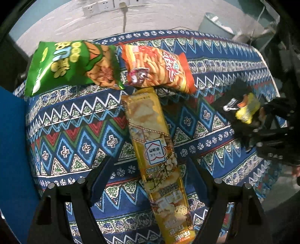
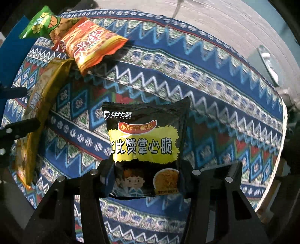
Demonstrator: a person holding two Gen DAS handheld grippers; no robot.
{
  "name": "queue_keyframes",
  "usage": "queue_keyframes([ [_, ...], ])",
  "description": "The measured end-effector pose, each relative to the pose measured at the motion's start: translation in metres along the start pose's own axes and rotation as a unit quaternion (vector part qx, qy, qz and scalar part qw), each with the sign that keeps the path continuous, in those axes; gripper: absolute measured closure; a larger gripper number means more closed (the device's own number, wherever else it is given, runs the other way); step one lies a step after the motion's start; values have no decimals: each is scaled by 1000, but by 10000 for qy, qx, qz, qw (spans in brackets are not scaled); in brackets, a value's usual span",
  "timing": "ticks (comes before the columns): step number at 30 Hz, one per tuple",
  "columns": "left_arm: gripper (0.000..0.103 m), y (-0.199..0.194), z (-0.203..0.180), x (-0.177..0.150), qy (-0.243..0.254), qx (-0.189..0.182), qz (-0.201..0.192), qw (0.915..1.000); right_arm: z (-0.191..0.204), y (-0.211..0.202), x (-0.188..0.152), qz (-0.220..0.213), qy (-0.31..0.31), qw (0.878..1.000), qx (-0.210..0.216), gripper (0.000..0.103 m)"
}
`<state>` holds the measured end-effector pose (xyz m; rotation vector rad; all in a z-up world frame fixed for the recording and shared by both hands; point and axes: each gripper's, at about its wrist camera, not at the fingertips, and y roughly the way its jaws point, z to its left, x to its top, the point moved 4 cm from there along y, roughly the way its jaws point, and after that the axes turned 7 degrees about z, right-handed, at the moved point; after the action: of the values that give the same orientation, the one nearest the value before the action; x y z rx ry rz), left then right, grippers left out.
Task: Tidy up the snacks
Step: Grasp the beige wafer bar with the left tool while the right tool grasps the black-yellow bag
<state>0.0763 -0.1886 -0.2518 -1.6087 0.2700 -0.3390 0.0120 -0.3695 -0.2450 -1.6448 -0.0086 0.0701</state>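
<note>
Four snack packets show on a counter (image 1: 234, 62) covered with a blue patterned cloth (image 1: 78, 120). The right gripper (image 2: 146, 178) is clamped on the lower sides of a black and yellow noodle snack packet (image 2: 144, 142), a pad pressing each edge, and the packet stands upright above the cloth with its printed face toward the camera. In the left wrist view that same packet appears at the right edge, held off the cloth among the black parts of the right gripper. The left gripper (image 1: 150, 176) hangs with its fingers (image 1: 101, 178) spread wide on either side of a long golden rice cracker packet (image 1: 150, 142) that lies flat on the cloth; the pads do not press on it. At the far end of that golden packet lie a green chip bag (image 1: 61, 65) and an orange snack stick bag (image 1: 159, 67), side by side near the counter's back edge, the orange one overlapping the golden packet's tip. Wall sockets (image 1: 105, 6) and a pale bin (image 1: 215, 24) sit beyond.
</note>
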Motion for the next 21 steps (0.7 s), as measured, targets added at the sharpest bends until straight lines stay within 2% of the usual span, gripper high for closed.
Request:
queue_keyframes([
  [7,22,24,-16,-4,96,195,218,9995,-19,-12,-18,-176,255,9994,132,51],
  [11,21,27,-23,-4,245,338,86,9991,-9,-21,-34,-242,324,9991,122,51],
  [12,25,27,-24,-3,246,352,35,9991,-8,-22,-34,-249,323,9991,139,51],
  [14,47,24,-23,-3,248,460,-128,9986,3,-22,-28,-265,276,9992,99,51],
  [15,52,23,-23,-2,292,408,-170,9986,8,-24,-27,-286,265,9992,106,51],
  [16,64,22,-21,-3,319,433,-178,9984,9,-27,-27,-303,270,9991,126,51],
  [19,71,19,-15,-8,382,532,-174,9977,18,-32,-14,-333,275,9990,143,51],
  [21,71,18,-10,-14,357,543,-176,9977,21,-32,-9,-347,268,9989,141,51],
])
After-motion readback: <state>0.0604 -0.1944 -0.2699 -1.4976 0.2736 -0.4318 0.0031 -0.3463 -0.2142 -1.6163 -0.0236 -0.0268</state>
